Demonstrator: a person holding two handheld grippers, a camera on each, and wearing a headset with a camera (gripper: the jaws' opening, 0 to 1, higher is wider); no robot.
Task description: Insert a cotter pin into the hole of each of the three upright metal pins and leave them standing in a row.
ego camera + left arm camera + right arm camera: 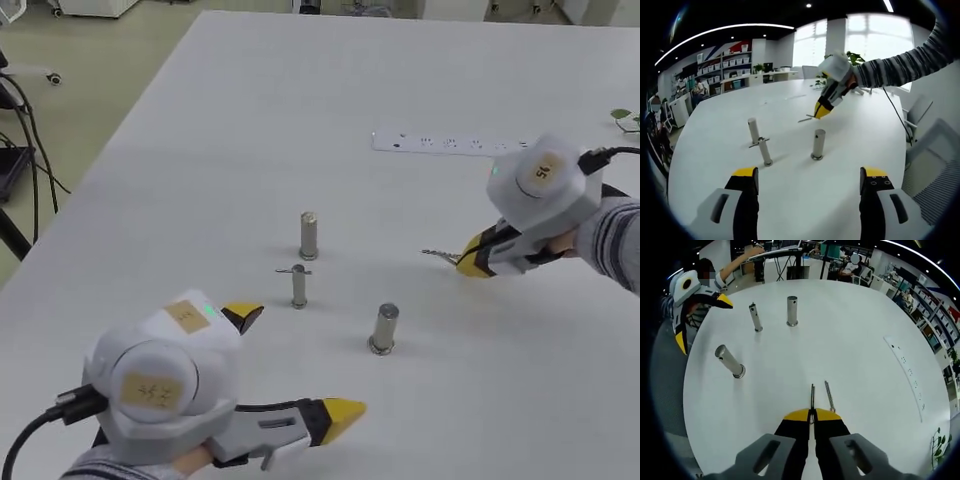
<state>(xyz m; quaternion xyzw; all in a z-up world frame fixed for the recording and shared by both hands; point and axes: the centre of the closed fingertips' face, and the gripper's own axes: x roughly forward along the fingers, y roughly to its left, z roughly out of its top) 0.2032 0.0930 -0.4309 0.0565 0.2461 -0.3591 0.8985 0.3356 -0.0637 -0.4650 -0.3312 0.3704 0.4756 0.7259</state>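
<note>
**Head view:** Three metal pins stand upright on the white desk [200,150]: a far pin [309,236], a middle pin [299,287] and a near-right pin [384,328]. A fitted cotter pin [289,270] crosses the middle pin near its top, its long axis level, jutting left. Your right gripper [468,262] is clamped on a loose cotter pin [440,256]. That pin points left toward the row, low over the desk and well apart from it. Your left gripper [293,362] sits near the pins, jaws spread, holding nothing. A power strip [450,144] lies beyond.

**Left gripper view:** Your wide-apart jaws frame all three pins. Behind them come the right gripper [817,114] and a striped sleeve [900,67], with the loose cotter pin nearly level.

**Right gripper view:** The jaws meet on the loose cotter pin [812,395], which runs straight ahead along them. This view adds a second thin line [829,396] just beside it, and you cannot tell whether it is a pin or a shadow.
</note>
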